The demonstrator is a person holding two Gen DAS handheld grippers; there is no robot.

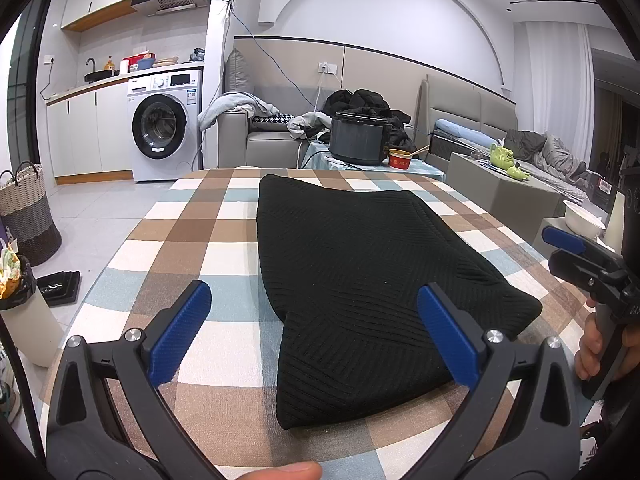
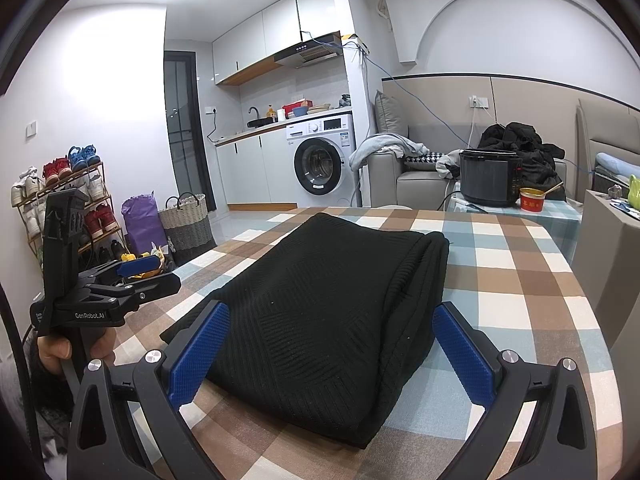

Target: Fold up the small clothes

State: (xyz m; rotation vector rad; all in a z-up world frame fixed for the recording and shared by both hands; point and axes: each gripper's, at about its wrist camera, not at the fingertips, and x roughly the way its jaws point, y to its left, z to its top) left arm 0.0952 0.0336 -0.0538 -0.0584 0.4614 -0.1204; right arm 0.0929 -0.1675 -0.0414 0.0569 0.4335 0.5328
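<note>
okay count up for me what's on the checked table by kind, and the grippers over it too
Black knitted garment, folded, on the checked tablecloth: 1
Left gripper, open, holding nothing: 1
Right gripper, open, holding nothing: 1
Total: 3 (1 garment, 2 grippers)

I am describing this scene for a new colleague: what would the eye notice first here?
First, the black knitted garment, lying folded in the middle of the checkered tablecloth. Next, the left gripper and the right gripper, both open, blue pads on either side of its near edge. Behind, a white washing machine stands out.
</note>
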